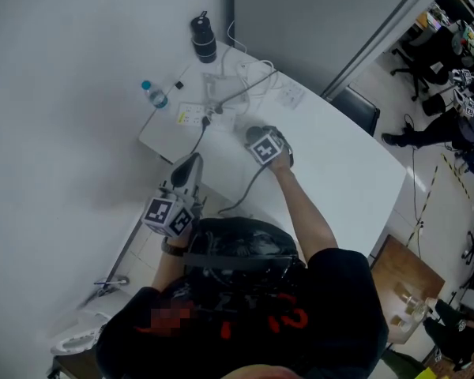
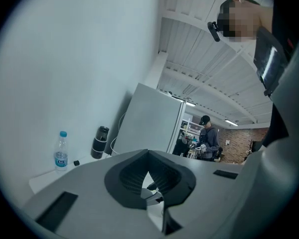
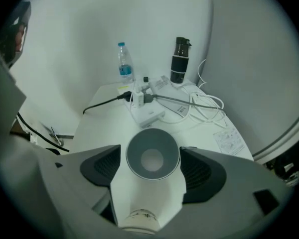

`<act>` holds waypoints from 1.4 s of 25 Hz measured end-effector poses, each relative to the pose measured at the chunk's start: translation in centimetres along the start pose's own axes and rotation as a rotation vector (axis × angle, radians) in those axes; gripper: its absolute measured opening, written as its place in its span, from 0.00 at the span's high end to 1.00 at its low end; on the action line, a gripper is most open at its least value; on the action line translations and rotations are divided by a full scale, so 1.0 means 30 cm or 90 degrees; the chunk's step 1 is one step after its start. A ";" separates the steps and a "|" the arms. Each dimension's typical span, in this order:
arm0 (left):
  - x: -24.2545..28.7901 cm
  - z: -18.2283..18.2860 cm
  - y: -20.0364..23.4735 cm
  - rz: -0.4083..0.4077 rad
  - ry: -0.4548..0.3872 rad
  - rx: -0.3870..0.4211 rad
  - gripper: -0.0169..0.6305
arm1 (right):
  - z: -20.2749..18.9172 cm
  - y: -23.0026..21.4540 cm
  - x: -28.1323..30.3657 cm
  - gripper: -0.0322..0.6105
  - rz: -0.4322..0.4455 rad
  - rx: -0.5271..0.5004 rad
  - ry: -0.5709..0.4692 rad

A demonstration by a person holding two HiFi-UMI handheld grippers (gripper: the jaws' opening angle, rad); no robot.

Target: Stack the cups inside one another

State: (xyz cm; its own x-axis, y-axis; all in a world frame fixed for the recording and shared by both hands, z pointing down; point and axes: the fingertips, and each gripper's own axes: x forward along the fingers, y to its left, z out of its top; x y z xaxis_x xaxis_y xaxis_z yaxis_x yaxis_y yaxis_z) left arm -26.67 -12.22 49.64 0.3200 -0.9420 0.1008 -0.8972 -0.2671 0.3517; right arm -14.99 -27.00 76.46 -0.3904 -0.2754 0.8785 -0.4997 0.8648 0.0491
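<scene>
My right gripper (image 3: 153, 156) is shut on a white paper cup (image 3: 152, 183), one dark pad pressing on each side. The cup's open mouth points away from the camera and steeply down at the white table (image 3: 102, 126). Seen from the head view, that gripper (image 1: 262, 139) hangs over the middle of the table (image 1: 340, 172) and hides the cup. No other cup shows in any view. My left gripper (image 2: 148, 156) points nearly level, its dark pads meeting at the tips with nothing seen between them. The head view has it (image 1: 193, 164) at the table's near left edge.
At the far end of the table stand a water bottle (image 3: 123, 61) and a black flask (image 3: 179, 61). A white power strip (image 3: 148, 114), cables (image 3: 204, 103) and a printed sheet (image 3: 230, 139) lie in front of them. A person (image 2: 208, 136) stands far back.
</scene>
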 end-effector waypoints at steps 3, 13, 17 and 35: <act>-0.018 0.004 0.013 0.009 -0.005 -0.007 0.98 | 0.001 -0.001 -0.008 0.41 -0.016 -0.003 0.016; -0.015 -0.006 -0.006 -0.005 0.004 -0.004 0.98 | 0.112 0.125 -0.117 0.41 0.020 0.003 -0.105; 0.007 -0.004 -0.034 -0.023 0.009 0.002 0.98 | 0.140 0.192 -0.204 0.41 0.024 0.018 -0.173; 0.141 -0.036 -0.191 -0.135 0.040 0.013 0.98 | -0.030 0.236 -0.657 0.41 0.006 0.196 -0.364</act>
State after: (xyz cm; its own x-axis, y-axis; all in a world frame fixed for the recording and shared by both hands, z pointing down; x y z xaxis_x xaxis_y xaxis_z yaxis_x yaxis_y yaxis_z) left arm -19.86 -14.44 49.04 0.5201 -0.8499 0.0848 -0.8135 -0.4628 0.3521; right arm -10.13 -15.06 59.92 -0.7034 -0.5221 0.4823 -0.6601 0.7315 -0.1708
